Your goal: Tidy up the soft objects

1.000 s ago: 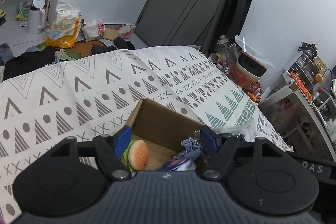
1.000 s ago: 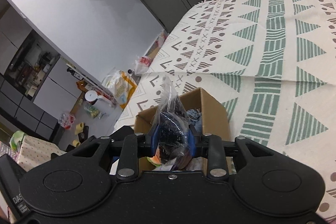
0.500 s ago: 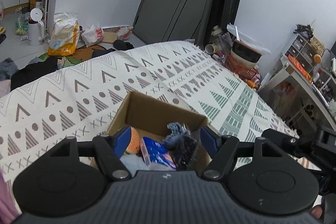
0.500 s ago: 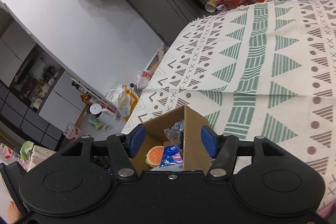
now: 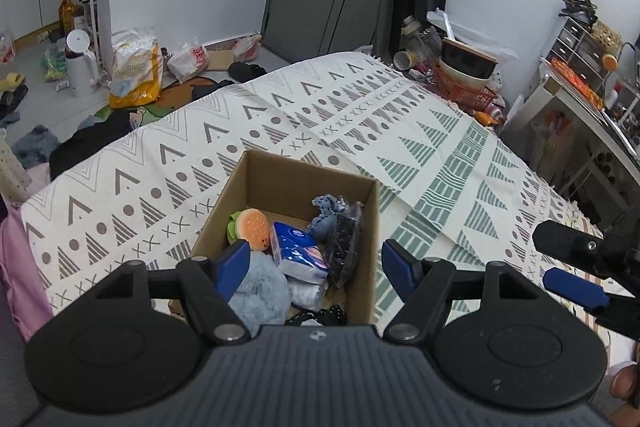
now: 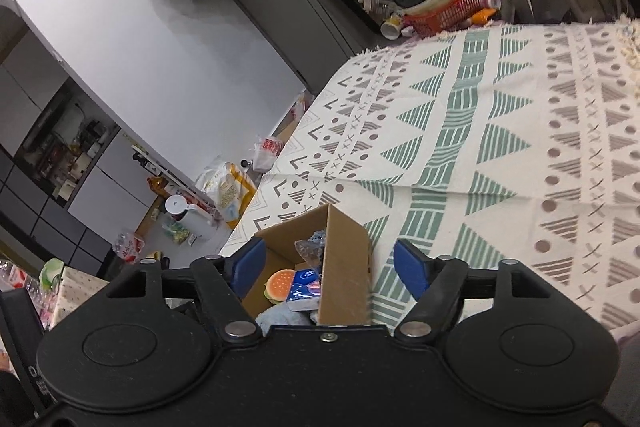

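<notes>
Soft objects lie packed in an open cardboard box point(image 5: 280, 183) just ahead of and below the left tool point(image 5: 314, 259), on a patterned cloth point(image 5: 420, 131) that covers what may be a bed or a surface; which one cannot be told. Inside the box, a plush burger point(image 5: 252, 227) sits near the left tool's left finger, a blue tissue pack point(image 5: 298, 251) lies between the fingers, and a clear bag of dark items point(image 5: 344, 247) leans against the box wall toward the right finger. Beyond the bag rests a blue crocheted piece point(image 5: 326, 215). A fluffy grey-blue item point(image 5: 260, 291) lies closest to the tool, partly behind its left finger.

Left tool: blue fingers spread wide, nothing between them but the view into the box. The right tool point(image 6: 326, 265) likewise has its fingers well apart and grips nothing; from its camera the box point(image 6: 346, 267) stands between the fingers, with the burger point(image 6: 280, 285) and tissue pack point(image 6: 306, 287) visible past the near wall. In the left camera, the right tool point(image 5: 576, 285) appears off to the right, clear of the box.
</notes>
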Demonstrator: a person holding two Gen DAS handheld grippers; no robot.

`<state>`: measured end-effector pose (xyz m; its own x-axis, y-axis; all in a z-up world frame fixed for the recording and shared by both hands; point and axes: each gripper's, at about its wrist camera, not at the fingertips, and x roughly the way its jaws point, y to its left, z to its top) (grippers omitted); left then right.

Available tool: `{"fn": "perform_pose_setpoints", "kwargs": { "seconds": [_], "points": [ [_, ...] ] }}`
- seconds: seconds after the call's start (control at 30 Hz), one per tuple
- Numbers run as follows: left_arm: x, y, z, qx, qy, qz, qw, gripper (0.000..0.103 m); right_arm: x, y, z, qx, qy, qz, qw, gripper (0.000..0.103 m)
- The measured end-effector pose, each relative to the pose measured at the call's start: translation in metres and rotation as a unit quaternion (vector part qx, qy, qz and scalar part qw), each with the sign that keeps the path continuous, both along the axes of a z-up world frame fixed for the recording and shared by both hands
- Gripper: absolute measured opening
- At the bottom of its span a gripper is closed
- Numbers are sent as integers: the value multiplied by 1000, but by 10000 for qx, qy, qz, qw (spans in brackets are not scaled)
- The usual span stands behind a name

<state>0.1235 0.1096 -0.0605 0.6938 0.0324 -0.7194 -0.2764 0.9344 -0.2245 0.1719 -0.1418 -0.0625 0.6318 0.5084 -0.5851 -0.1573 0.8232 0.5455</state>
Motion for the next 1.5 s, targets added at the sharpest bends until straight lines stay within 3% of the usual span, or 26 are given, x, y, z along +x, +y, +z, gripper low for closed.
{"fn": "perform_pose_setpoints", "kwargs": {
  "seconds": [0.3, 0.5, 0.9, 1.07, 1.2, 1.5],
  "points": [
    [-14, -28, 32, 39, 18, -268, 9996, 72, -20, -26, 30, -321, -223, -97, 9992, 103],
    [-31, -48, 53, 223, -25, -327, 9992, 85, -33, -44, 46, -402, -311, -84, 9987, 103],
    [-65, -77, 80, 381, -35, -440, 9983, 96, -61, -62, 69, -729, -283, 25, 9969, 103],
    [-80, -84, 92, 244, -71, -578, 9980, 98, -75, -66, 79, -963, -316, 147, 9947, 103],
    [-92, -91, 99, 442, -52, -622, 9971, 100, -85, -67, 85, -1153, -399, 114, 9925, 103],
    [-122, -92, 106, 360, -126, -555, 9977, 101, -105, -67, 92, -1462, -452, 173, 9881, 103]
  ]
}}
